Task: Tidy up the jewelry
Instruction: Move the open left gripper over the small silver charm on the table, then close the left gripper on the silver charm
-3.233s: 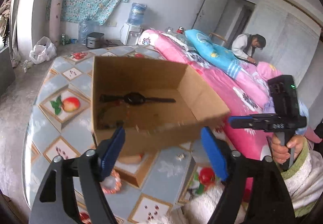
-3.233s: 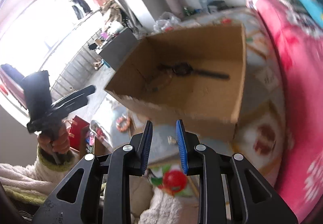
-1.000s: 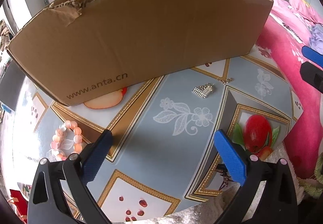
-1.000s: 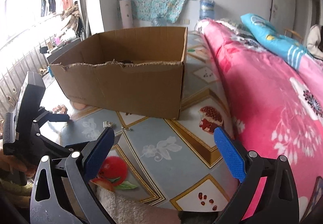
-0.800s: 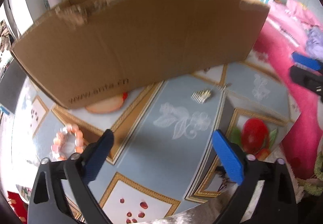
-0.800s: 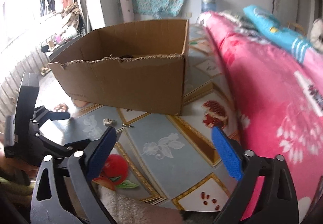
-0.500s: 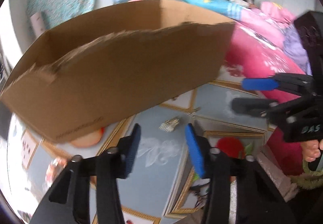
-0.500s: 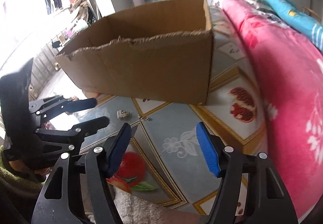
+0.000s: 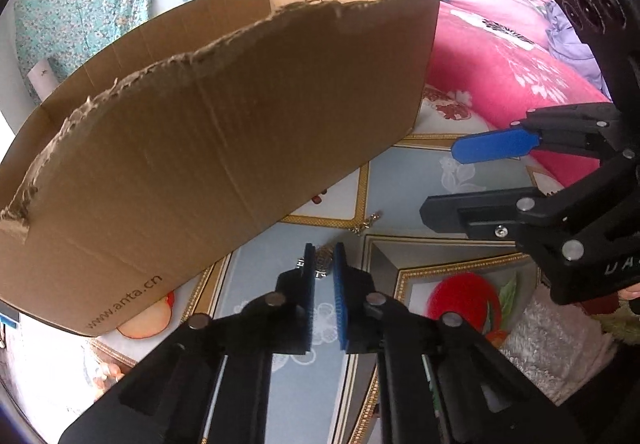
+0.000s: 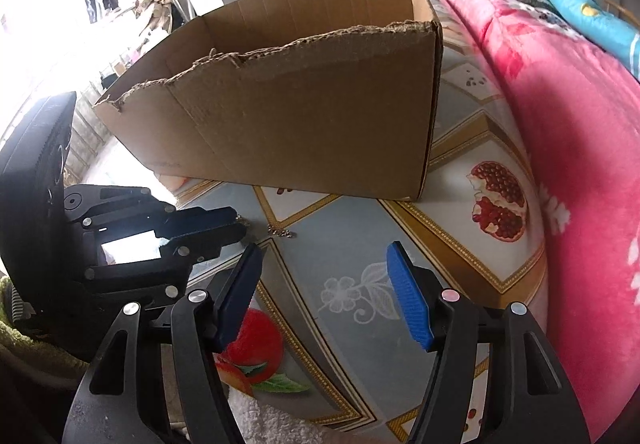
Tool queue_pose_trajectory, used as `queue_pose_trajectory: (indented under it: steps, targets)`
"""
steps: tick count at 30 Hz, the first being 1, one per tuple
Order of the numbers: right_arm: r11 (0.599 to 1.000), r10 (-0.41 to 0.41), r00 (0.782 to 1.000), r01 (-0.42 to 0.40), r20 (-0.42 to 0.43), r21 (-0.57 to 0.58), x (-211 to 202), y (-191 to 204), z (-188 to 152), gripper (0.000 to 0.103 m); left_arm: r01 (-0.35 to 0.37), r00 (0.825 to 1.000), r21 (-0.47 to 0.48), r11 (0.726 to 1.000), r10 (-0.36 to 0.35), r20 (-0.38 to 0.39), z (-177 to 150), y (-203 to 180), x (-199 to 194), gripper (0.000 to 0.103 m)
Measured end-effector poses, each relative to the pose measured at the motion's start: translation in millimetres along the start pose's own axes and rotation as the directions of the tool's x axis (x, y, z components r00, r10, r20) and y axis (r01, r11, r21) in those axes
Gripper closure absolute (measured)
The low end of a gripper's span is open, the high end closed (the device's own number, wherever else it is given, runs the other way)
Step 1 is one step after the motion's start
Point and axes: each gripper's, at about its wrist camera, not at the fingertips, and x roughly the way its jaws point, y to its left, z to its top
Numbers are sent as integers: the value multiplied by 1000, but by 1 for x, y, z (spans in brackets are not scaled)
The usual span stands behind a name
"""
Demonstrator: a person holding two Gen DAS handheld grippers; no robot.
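The left tool [image 9: 321, 258] is clenched on a small silver trinket [image 9: 322, 258] just before the cardboard box [image 9: 208, 148]. A second silver piece [image 10: 281, 231] lies nearby. The right tool [image 10: 324, 284] hangs released above the patterned mat [image 10: 352, 244], near its bed-side edge.

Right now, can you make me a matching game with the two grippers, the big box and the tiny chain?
Things:
1. left gripper
2. right gripper
3. brown cardboard box
4. short silver chain piece

States:
A. lying loose on the fruit-patterned mat
B. jaws wide open, holding nothing
C. jaws closed on a small silver charm
D. standing on the mat, top open

Pairs: 1-C, 2-B, 3-D, 4-A
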Motion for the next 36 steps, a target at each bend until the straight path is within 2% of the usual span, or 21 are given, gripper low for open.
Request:
queue_pose_trajectory:
  steps: [3,11,16,18,20,22,24,26,28,29,31,32,36]
  targets:
    - [1000,4,1000,-4,-1,3,1,-1,1,42,18,1000,-8,1000,-18,12,1,2,-3,102]
    - [1000,10,1000,-10,3,9,2,-2,2,42,49,997,-18,999,-48,64,5,5,-29,102]
    - [1000,14,1000,-14,15,1,-2,-1,2,42,109,990,-86,990,-100,101,5,15,-47,102]
    - [1000,25,999,-25,21,0,-3,0,1,42,123,990,-138,983,-113,83,3,23,-45,102]
    - [1000,27,999,-27,26,-10,-4,2,1,42,178,979,-181,967,-156,133,4,29,-57,102]
    - [999,34,999,-33,31,-24,-4,5,1,43,178,975,-175,968,-149,168,7,30,-68,102]
    - [999,43,999,-42,30,-30,-2,7,2,47,161,981,-200,967,-134,139,6,32,-62,102]
    - [998,50,998,-49,30,-42,-2,10,3,50,197,972,-209,958,-162,172,6,33,-68,102]
    - [997,53,998,-51,32,-55,-1,12,3,52,178,974,-182,967,-146,176,5,31,-71,102]
    - [997,54,998,-52,30,-61,0,13,4,55,152,984,-205,967,-128,127,1,34,-58,102]
    - [996,56,998,-54,22,-73,4,15,6,59,148,988,-269,952,-134,71,-8,44,-44,102]
    - [995,54,998,-53,21,-82,5,16,7,63,158,987,-282,946,-141,81,-10,46,-44,102]
    - [991,41,999,-38,20,-128,11,22,13,71,141,988,-249,958,-119,101,-10,41,-48,102]
